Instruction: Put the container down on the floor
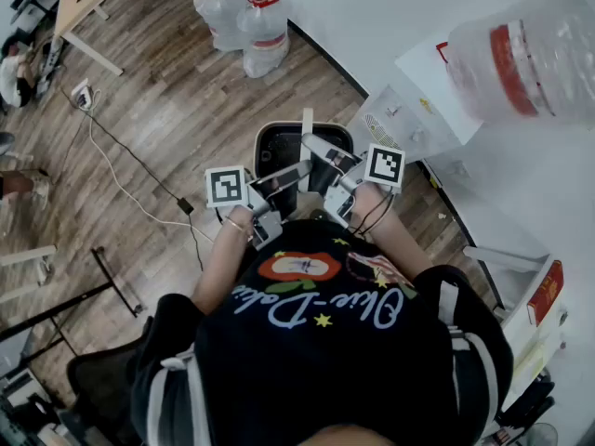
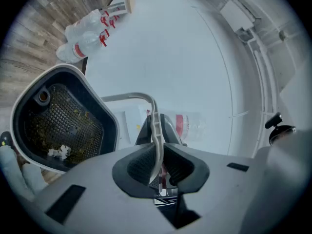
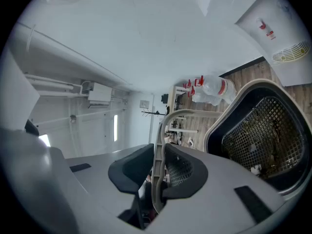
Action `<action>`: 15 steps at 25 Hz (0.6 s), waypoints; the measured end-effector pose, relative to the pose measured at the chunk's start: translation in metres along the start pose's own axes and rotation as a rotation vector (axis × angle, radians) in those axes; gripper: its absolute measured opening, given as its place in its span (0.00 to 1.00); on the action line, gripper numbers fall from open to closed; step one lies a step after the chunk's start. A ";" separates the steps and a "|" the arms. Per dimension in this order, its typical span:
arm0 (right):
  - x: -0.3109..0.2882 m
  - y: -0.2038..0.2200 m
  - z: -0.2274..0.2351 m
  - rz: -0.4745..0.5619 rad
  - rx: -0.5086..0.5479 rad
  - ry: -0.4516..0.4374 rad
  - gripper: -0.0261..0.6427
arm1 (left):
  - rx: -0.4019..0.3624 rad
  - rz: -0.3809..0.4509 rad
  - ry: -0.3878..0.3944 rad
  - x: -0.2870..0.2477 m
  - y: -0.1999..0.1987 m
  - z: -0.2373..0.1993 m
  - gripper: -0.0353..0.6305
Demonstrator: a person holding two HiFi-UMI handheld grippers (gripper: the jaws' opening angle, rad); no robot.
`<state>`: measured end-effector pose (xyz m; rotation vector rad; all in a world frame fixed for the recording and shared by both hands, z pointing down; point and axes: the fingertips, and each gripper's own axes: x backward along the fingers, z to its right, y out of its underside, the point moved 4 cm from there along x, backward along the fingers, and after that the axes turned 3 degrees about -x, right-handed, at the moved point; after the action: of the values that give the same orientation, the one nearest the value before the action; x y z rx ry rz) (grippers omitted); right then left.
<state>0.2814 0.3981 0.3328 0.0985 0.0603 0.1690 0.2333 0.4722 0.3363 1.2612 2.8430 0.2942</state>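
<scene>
Both grippers are clenched on the container's handle. The left gripper [image 2: 158, 165] has its two dark, ribbed pads pressed against either side of the thin handle [image 2: 154, 126]. The right gripper [image 3: 158, 172] pinches the same strip between its pads in the same way. In the head view the left gripper [image 1: 296, 173] and the right gripper [image 1: 316, 147] reach in from opposite sides, and their tips nearly meet over the container [image 1: 279, 147].

The container sits just beyond and below the fingertips, in front of the person's chest, with the wooden floor [image 1: 167, 110] showing around it. In the left gripper view it lies to the left of the jaws. In the right gripper view it lies to the right of them. In both views its open mouth is turned towards the camera.

The handle is a pale, flat plastic band with small ribs along its length. It curves in an arch from the jaws towards the container's rim. The container [image 2: 19, 101] is a rounded tub with a smooth white rim and dark inner walls. Inside it sits a black mesh basket [image 2: 68, 126] of fine square grid. Greenish-brown bits and a few white scraps [image 2: 58, 152] cling to the mesh.

The floor is made of grey-brown planks. Clear plastic water jugs [image 1: 251, 17] with red labels stand well beyond the grippers, against a plain white wall [image 1: 372, 17].
</scene>
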 end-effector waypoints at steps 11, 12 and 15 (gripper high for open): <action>0.000 0.000 0.005 -0.001 -0.007 0.015 0.14 | 0.007 -0.002 -0.004 0.000 0.001 -0.002 0.13; -0.001 0.000 0.004 -0.001 -0.007 0.016 0.14 | 0.007 0.000 -0.004 0.001 0.000 -0.002 0.13; -0.007 0.003 0.003 0.008 -0.020 0.015 0.14 | 0.005 0.006 -0.007 0.005 -0.003 -0.002 0.13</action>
<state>0.2746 0.3996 0.3360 0.0775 0.0736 0.1781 0.2277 0.4732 0.3382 1.2696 2.8360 0.2816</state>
